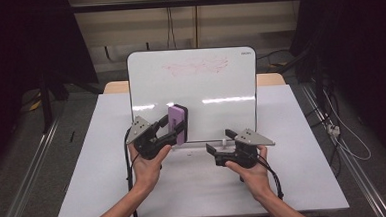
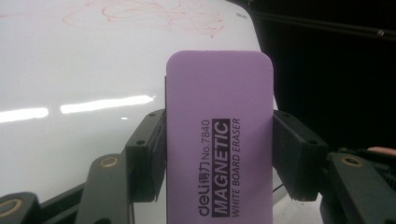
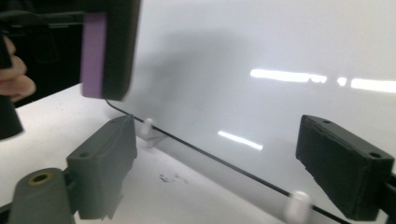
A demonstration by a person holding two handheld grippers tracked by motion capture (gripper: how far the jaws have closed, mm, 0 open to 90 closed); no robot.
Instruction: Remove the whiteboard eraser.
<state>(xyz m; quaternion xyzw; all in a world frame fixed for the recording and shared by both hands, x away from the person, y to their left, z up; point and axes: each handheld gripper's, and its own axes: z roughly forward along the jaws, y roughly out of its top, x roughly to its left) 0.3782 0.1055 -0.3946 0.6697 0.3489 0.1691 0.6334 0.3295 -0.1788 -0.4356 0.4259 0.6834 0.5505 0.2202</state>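
Purple eraser (image 1: 178,125) up in the air, pinched across its width by the left gripper (image 1: 170,130), its black jaws pressed against both long sides. In the left gripper view the eraser (image 2: 219,140) stands upright between those jaws, its printed face reading "MAGNETIC WHITE BOARD ERASER" toward the camera. It hangs just before the lower left part of the whiteboard (image 1: 214,82), which stands propped upright at the back middle of the table (image 1: 94,164). Faint red scribbles (image 1: 195,65) sit near the board's top edge. Over to the right gripper (image 1: 221,140): jaws spread wide, nothing between them, held low near the board's bottom edge. In its own view the board's lower edge (image 3: 224,163) runs between the open jaws, with small white feet (image 3: 297,204) under it, and the eraser's purple side (image 3: 93,53) shows at upper left.
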